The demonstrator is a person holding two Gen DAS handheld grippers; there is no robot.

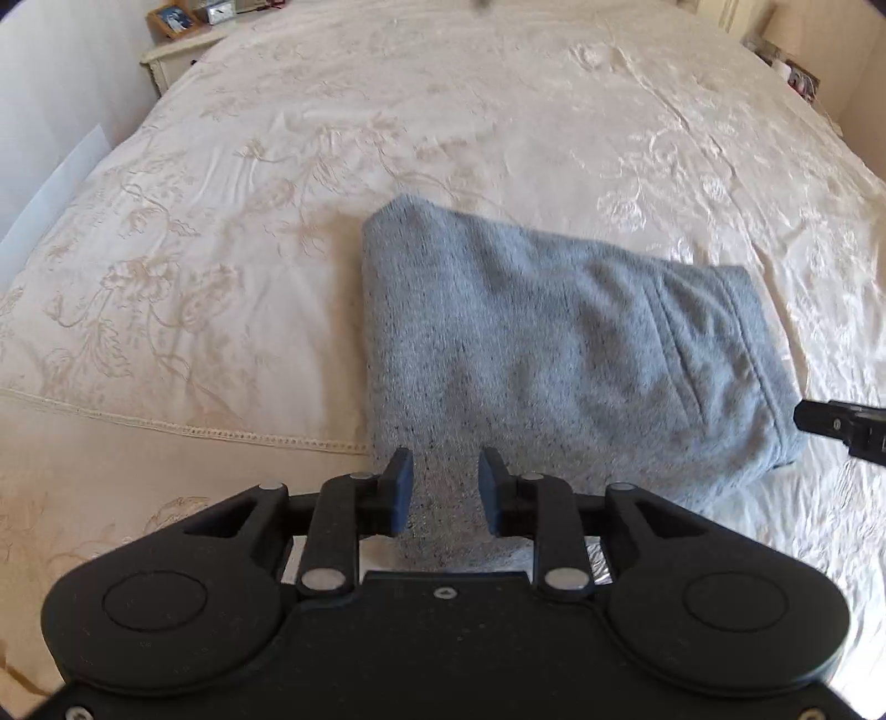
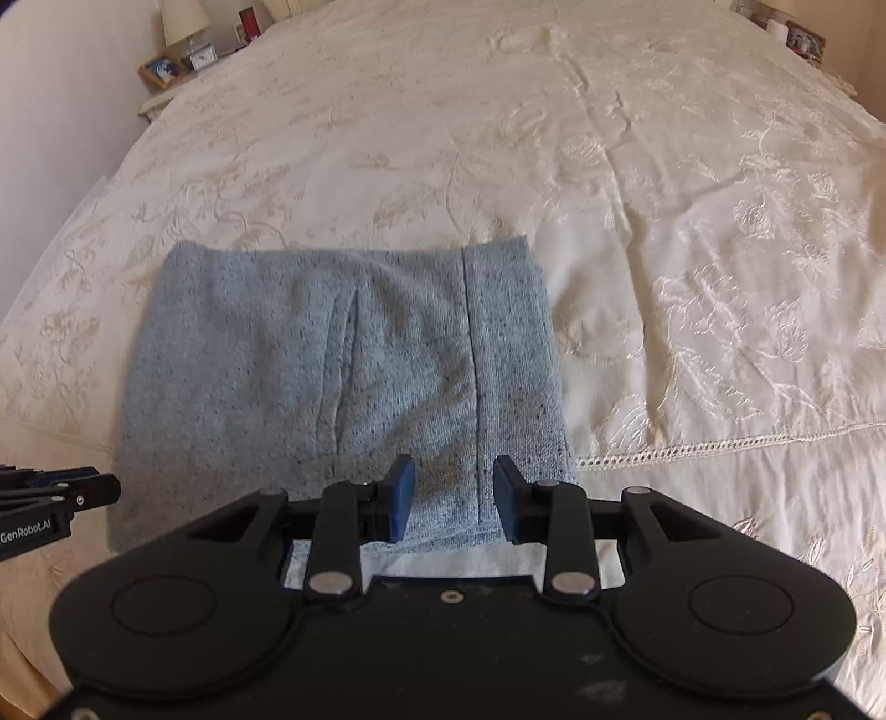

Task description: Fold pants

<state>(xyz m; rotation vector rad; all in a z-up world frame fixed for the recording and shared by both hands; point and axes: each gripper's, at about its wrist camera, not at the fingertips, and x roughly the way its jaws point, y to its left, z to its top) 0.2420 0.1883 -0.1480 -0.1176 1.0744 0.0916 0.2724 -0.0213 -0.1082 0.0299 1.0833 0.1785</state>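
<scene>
Grey knitted pants [image 1: 554, 354] lie folded into a thick rectangle on the cream bedspread [image 1: 221, 221]. My left gripper [image 1: 446, 471] hovers over the near left edge of the bundle, its blue pads apart with only flat cloth showing between them. In the right wrist view the same pants [image 2: 343, 360] show a pocket seam and a waistband seam. My right gripper [image 2: 454, 476] stands open above the near right edge, beside the waistband seam. Each gripper appears in the other's view: the right gripper [image 1: 830, 426] at the pants' right end, the left gripper [image 2: 66, 493] at the left.
The embroidered bedspread [image 2: 692, 277] stretches far beyond the pants on all sides. A nightstand [image 1: 171, 50] with a photo frame stands at the far left, next to a lamp [image 2: 185, 19]. More small items [image 2: 803, 39] sit at the far right.
</scene>
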